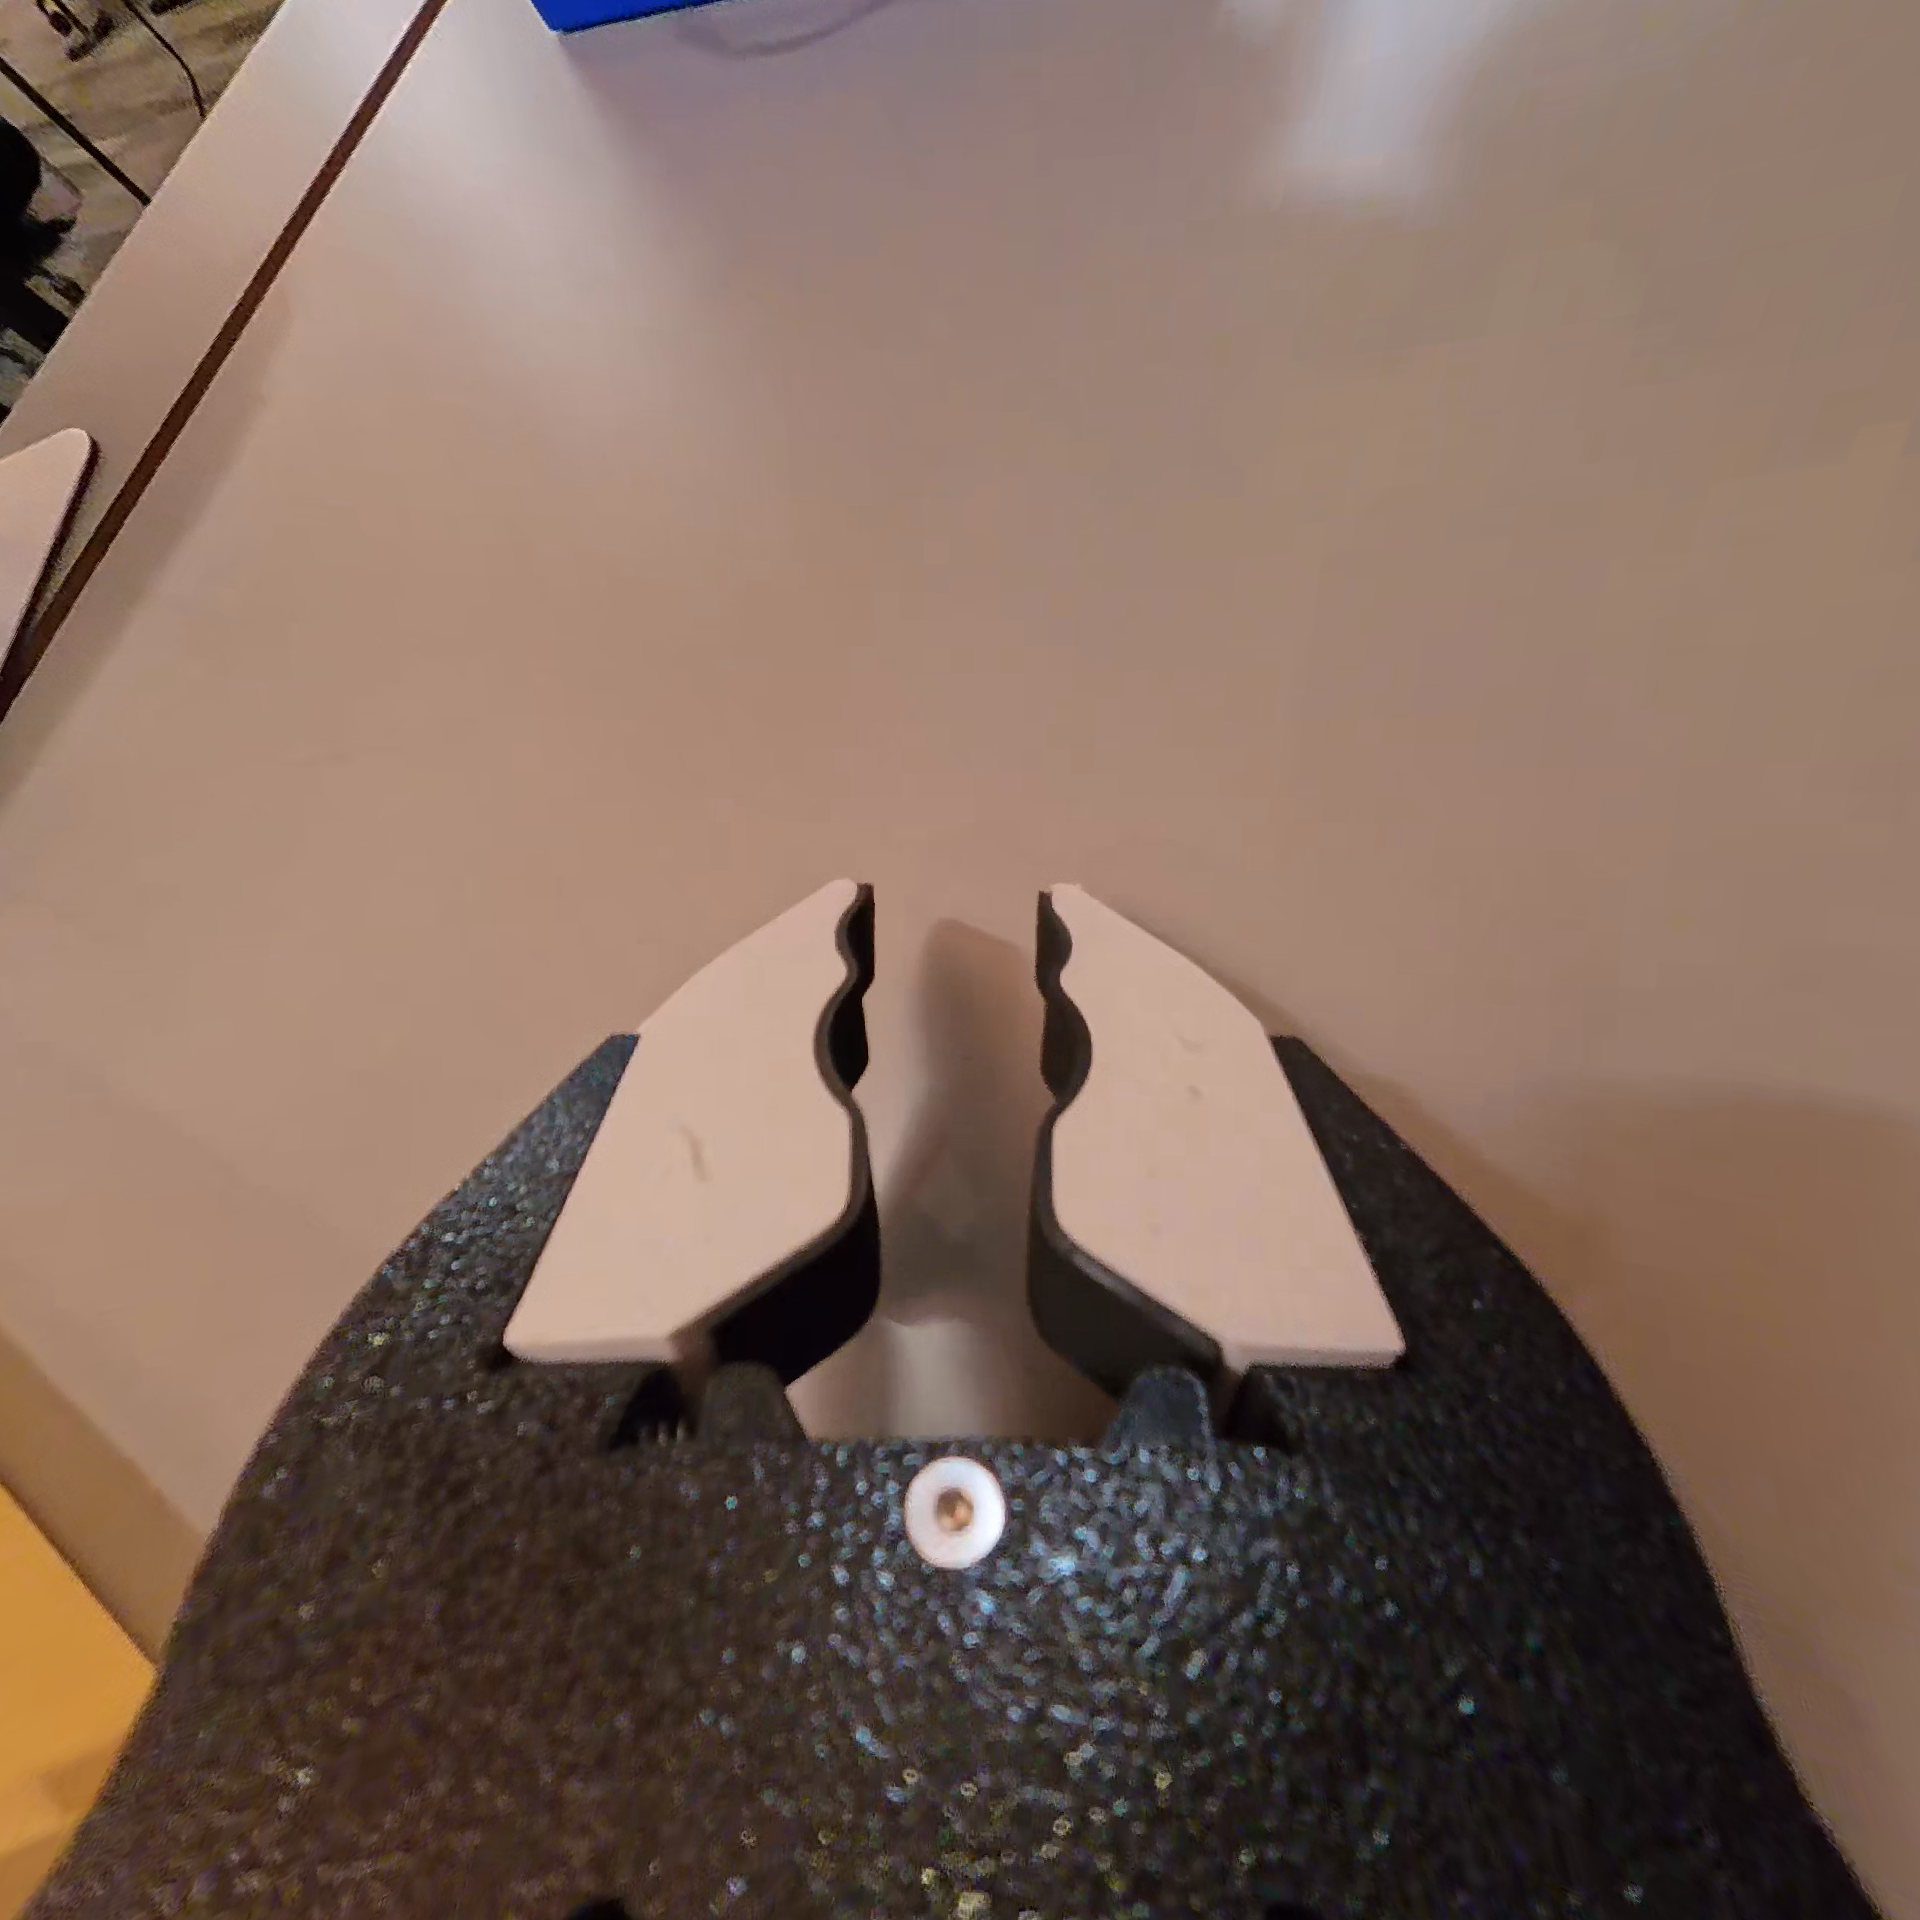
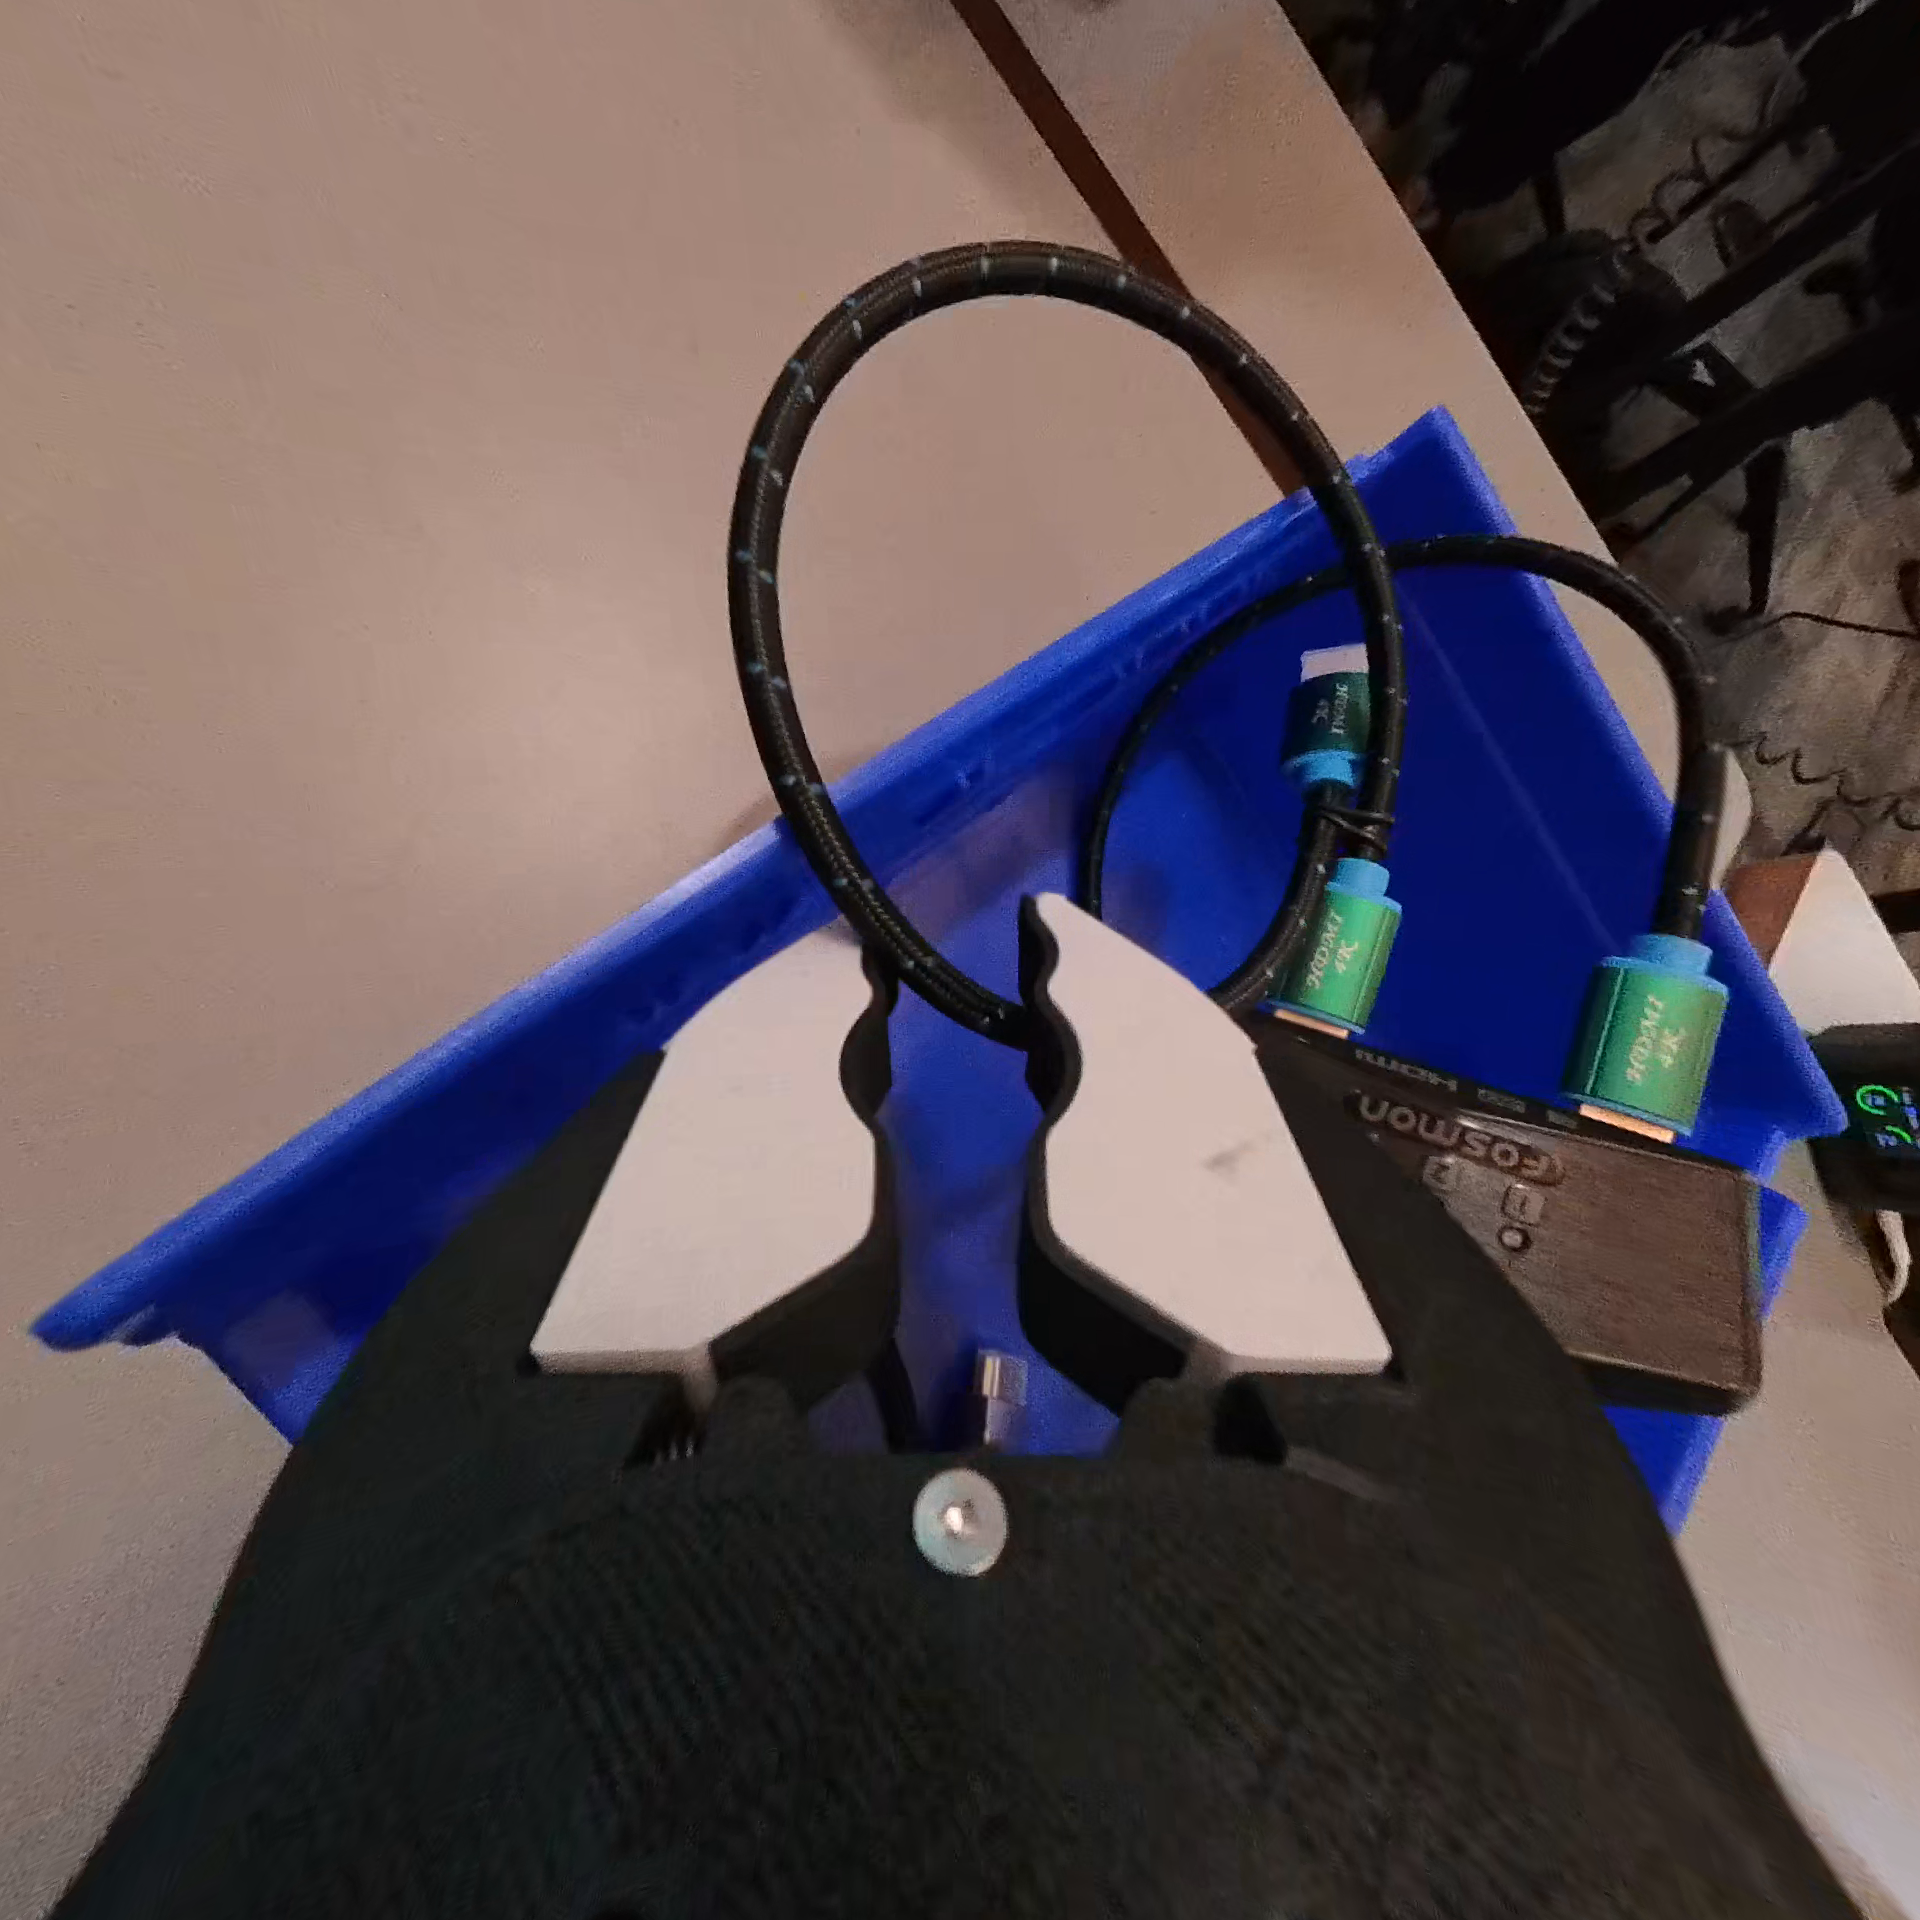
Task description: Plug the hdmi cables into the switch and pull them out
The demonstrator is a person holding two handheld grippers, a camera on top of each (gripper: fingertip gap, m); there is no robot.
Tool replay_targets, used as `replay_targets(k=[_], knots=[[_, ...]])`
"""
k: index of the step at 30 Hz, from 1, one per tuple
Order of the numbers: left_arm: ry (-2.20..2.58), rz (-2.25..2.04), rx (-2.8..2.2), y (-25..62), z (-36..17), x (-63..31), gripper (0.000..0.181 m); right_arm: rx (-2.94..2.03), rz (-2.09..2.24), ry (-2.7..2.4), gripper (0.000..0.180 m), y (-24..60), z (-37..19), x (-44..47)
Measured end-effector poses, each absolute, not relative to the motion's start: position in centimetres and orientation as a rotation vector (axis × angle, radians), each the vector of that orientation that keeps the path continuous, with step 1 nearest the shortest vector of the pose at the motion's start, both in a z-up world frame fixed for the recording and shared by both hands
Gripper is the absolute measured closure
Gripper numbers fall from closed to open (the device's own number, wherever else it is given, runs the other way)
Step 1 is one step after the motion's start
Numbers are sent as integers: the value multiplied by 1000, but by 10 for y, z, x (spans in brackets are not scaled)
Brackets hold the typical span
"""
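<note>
In the right wrist view a black HDMI switch (image 2: 1621, 1247) lies in a blue bin (image 2: 520, 1122). Two green HDMI plugs (image 2: 1335, 956) (image 2: 1652, 1039) sit in its ports. A third, darker plug (image 2: 1325, 717) lies loose in the bin. Black braided cables loop up from the plugs; one large loop (image 2: 758, 582) comes down across the gap at my right gripper's (image 2: 951, 945) fingertips. That gripper is open above the bin, left of the switch. My left gripper (image 1: 956, 904) is open and empty over the bare beige table (image 1: 935, 468).
A corner of the blue bin (image 1: 644, 16) shows at the far top of the left wrist view. A dark seam (image 1: 260, 270) separates the table from another on the left. A small device with a lit green screen (image 2: 1881, 1132) sits right of the bin. A silver plug (image 2: 997, 1392) lies in the bin between the right fingers' bases.
</note>
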State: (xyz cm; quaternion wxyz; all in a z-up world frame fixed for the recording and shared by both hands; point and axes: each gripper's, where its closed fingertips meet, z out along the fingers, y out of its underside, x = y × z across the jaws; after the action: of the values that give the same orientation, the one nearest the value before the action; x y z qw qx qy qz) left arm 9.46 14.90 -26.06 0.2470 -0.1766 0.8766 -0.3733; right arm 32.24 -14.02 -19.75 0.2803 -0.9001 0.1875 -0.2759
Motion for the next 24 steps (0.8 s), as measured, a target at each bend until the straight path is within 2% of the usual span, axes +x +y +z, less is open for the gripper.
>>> replay_targets(k=[4,6,9,14,17,19,22,24], knots=[[2382,-1023,-490,150,-260,95,152,-2354,-783,363,154,-135,-178,321],[2375,-1028,-489,150,-258,95,152,-2247,-843,366,134,-139,-151,321],[2370,-1032,-490,150,-258,95,152,-2226,-873,427,131,-158,-123,307],[2382,-1029,-491,150,-259,95,152,-2613,-736,435,130,-211,-143,241],[2394,-1020,-487,149,-261,95,152,-2752,-686,558,139,-240,-175,232],[2395,-1020,-491,149,-261,95,152,-2774,-696,566,156,-247,-194,239],[2391,-1017,-491,149,-261,95,152,-2484,-888,757,176,-246,-188,276],[2387,-1015,-488,149,-261,95,152,-2233,-992,1000,176,-261,-179,303]])
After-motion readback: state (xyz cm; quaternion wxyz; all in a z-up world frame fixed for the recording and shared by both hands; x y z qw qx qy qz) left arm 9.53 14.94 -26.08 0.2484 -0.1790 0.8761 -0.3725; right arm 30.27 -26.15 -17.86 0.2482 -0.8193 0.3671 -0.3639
